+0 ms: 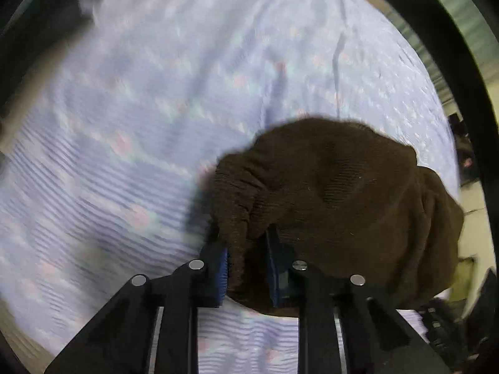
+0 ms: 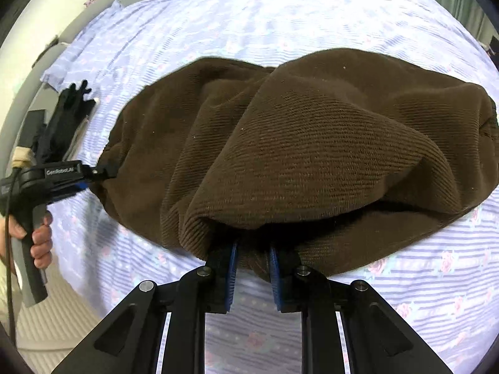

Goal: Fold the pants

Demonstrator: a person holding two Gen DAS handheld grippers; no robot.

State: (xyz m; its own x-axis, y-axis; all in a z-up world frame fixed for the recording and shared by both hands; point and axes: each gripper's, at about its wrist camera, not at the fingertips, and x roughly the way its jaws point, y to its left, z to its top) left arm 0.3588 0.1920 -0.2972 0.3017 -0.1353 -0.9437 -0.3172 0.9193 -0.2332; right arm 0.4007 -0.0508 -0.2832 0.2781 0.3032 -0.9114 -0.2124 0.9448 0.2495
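Person's hand (image 2: 39,243): seen at the far left of the right wrist view, wrapped round a grey handle
Left gripper (image 2: 104,173): clamped on the left edge of the brown pants (image 2: 296,149); in its own view, a bunched fold of the pants (image 1: 336,205) is pinched between the blue pads (image 1: 222,275)
Pants: brown ribbed fabric, held up in a loose heap over the bed, spread between the two tools
Right gripper (image 2: 252,265): closed on the near hem of the pants, the cloth draped over the fingertips
Bed sheet (image 2: 312,6): pale blue with stripes and pink flowers, seen beneath the pants
Containers: none seen in either view
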